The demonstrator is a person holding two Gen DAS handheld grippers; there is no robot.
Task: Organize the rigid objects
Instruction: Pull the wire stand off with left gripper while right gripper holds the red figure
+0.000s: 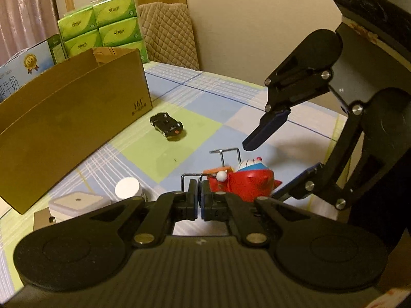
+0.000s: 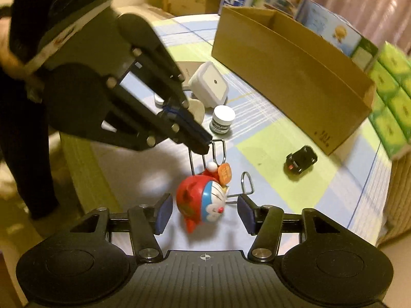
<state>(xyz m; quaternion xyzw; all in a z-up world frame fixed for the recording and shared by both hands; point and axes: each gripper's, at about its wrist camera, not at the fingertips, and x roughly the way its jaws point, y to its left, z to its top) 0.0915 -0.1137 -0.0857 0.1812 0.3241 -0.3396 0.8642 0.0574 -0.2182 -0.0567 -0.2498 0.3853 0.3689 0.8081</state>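
Standing on a round counter covered with a checked cloth, a red and blue cartoon-cat toy lay tipped on its side among some bent wire loops. The left gripper came down from the upper left in the right wrist view, its fingers pressed together on the top of one wire loop. The right gripper was spread, one blue pad on either side of the toy and neither pad touching it. Beyond the toy a small black toy car sat by itself on a green square of the cloth, near the corner of a long open cardboard box. A white-lidded little jar and a white square container stood close together to the left of the box. Green tissue packs were stacked behind the box.
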